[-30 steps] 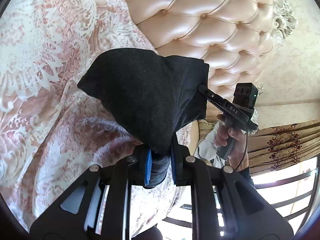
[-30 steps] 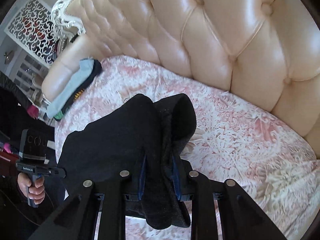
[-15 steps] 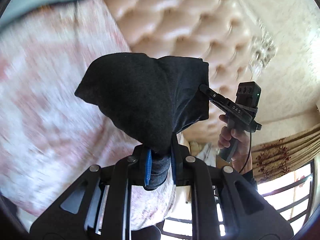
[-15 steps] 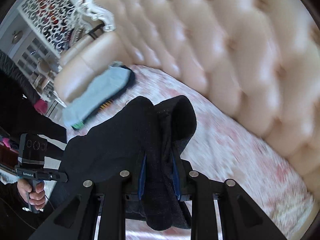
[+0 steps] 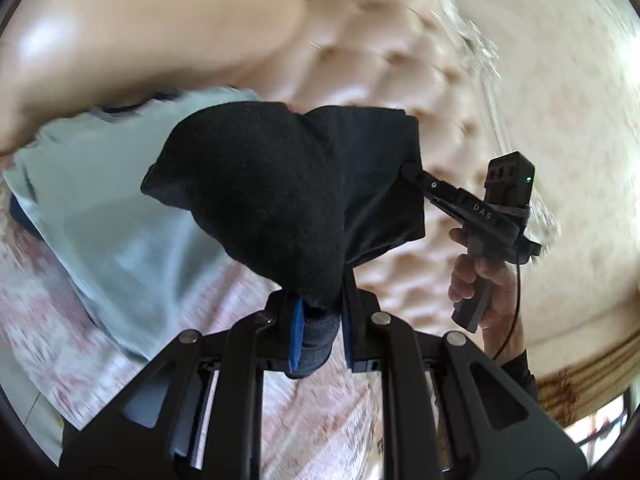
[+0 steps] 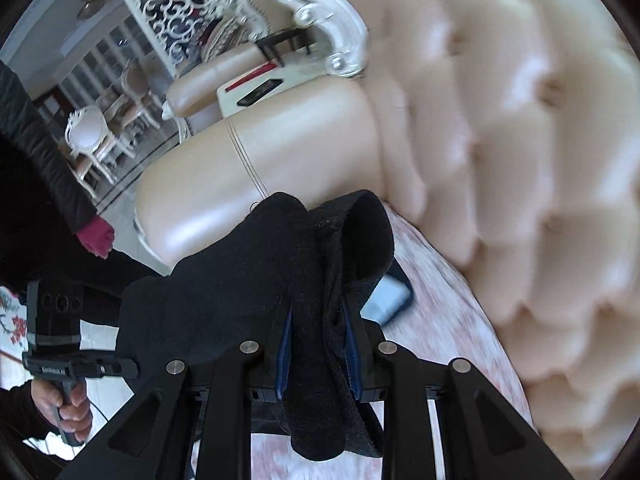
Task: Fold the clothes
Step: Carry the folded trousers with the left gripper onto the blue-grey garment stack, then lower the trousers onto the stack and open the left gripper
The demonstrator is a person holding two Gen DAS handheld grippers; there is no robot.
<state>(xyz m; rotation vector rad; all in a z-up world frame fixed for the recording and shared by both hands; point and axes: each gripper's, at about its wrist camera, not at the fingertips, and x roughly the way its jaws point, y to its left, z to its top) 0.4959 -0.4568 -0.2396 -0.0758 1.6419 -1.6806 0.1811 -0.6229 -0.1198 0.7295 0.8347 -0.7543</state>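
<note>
A folded black garment hangs in the air between both grippers. My left gripper is shut on one end of it. My right gripper is shut on the other end, with black cloth bunched over its fingers. The right gripper also shows in the left wrist view, clamped on the garment's far edge. The left gripper shows in the right wrist view at the lower left. A folded light blue garment lies on the sofa seat below the black one, and its corner shows in the right wrist view.
The sofa seat has a pink floral cover. A tufted cream leather backrest rises behind, and a padded armrest closes the sofa's end beside the blue garment. Chairs and a white lattice screen stand beyond the armrest.
Both grippers have carried the black garment sideways along the sofa toward the armrest. The light blue folded garment now lies directly beneath it. The grip on the garment is unchanged.
</note>
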